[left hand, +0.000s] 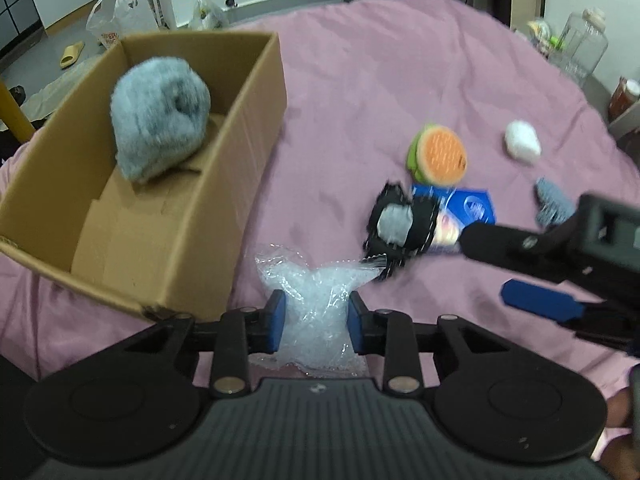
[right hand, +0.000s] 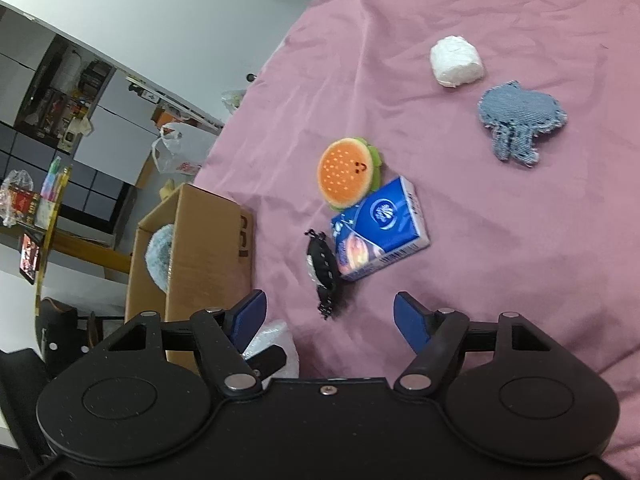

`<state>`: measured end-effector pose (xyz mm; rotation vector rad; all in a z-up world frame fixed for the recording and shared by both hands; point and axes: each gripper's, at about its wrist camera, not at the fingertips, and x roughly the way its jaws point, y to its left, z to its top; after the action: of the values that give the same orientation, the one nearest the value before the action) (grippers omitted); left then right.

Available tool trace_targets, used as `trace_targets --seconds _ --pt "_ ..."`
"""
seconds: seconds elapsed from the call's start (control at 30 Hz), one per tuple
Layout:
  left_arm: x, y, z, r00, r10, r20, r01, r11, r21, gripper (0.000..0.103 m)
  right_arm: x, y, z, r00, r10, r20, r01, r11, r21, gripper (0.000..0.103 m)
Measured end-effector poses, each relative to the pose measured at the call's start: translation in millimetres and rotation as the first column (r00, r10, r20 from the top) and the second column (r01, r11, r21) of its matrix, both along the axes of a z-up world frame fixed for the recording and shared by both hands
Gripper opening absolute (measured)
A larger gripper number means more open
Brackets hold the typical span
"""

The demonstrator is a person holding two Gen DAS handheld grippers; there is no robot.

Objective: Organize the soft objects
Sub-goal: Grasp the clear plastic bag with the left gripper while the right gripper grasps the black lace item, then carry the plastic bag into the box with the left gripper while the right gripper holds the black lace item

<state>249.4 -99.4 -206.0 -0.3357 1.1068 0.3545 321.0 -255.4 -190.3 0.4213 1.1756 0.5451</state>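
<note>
My left gripper (left hand: 317, 304) is shut on a crumpled clear plastic wrap (left hand: 316, 276) that lies on the pink bed, just right of the cardboard box (left hand: 248, 120). A grey fluffy plush (left hand: 160, 120) sits inside the box. My right gripper (right hand: 330, 304) stands open, low over a black pouch with a grey tuft (right hand: 322, 264), nothing between its pads. Beyond the pouch lie a blue tissue pack (right hand: 380, 228) and a burger plush (right hand: 348, 176). Farther off rest a white soft lump (right hand: 456, 62) and a denim plush (right hand: 516, 120).
The pink bedsheet (left hand: 360, 60) covers the whole work surface. Plastic bags (left hand: 116, 16) and a slipper (left hand: 72, 54) lie on the floor behind the box. Glass jars (left hand: 580, 44) stand off the bed's far right edge. A yellow post (left hand: 16, 116) rises at the left.
</note>
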Motion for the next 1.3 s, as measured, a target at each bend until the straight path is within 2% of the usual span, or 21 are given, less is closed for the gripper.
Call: trace_targets --seconds 0.23,0.4,0.63,0.8,0.87,1.0,1.1,1.13,1.17,1.3 --pt "-2.8 10.2 16.5 0.998 0.018 0.052 -0.017 1.000 -0.023 0.031 8.8 4.3 1.4 1.000 -0.025 0.009 0.025 1.000 0.016 0.071" --pt "-5.2 17.8 17.0 0.997 0.033 0.064 -0.029 0.998 -0.059 0.031 16.5 15.1 0.4 1.000 -0.015 0.017 0.015 1.000 0.003 0.071" --pt "-2.5 26.2 14.8 0.994 0.068 0.090 -0.060 0.995 -0.085 0.030 23.3 26.0 -7.9 1.000 -0.015 -0.001 0.015 1.000 -0.028 0.057" --pt "0.7 25.3 12.9 0.993 0.072 0.093 -0.063 0.994 -0.088 0.030 25.1 32.7 -10.7 1.000 -0.009 0.006 0.009 0.998 -0.062 0.053" --pt "0.4 25.8 12.9 0.993 0.074 0.094 -0.065 0.993 -0.095 0.030 26.7 34.3 -12.6 1.000 -0.004 0.003 0.005 0.998 -0.062 0.047" --pt "-0.8 28.5 13.5 0.992 0.076 0.097 -0.065 0.992 -0.109 0.030 32.5 42.9 -18.9 1.000 0.015 -0.008 -0.015 0.997 -0.072 0.046" --pt "-0.6 30.3 14.3 0.992 0.078 0.097 -0.066 0.991 -0.119 0.030 34.8 50.6 -21.0 0.999 0.039 -0.009 -0.039 0.996 -0.077 0.036" --pt "-0.5 30.7 14.4 0.992 0.077 0.098 -0.065 0.991 -0.121 0.030 35.0 53.3 -21.8 0.999 0.046 -0.008 -0.046 0.995 -0.085 0.030" --pt "-0.4 31.0 14.4 0.992 0.076 0.098 -0.064 0.990 -0.123 0.030 34.8 55.0 -23.3 0.999 0.054 -0.010 -0.054 0.994 -0.097 0.016" --pt "-0.7 33.0 14.8 0.992 0.079 0.101 -0.065 0.990 -0.128 0.030 29.7 51.6 -23.7 0.999 0.051 -0.007 -0.051 0.991 -0.124 0.013"
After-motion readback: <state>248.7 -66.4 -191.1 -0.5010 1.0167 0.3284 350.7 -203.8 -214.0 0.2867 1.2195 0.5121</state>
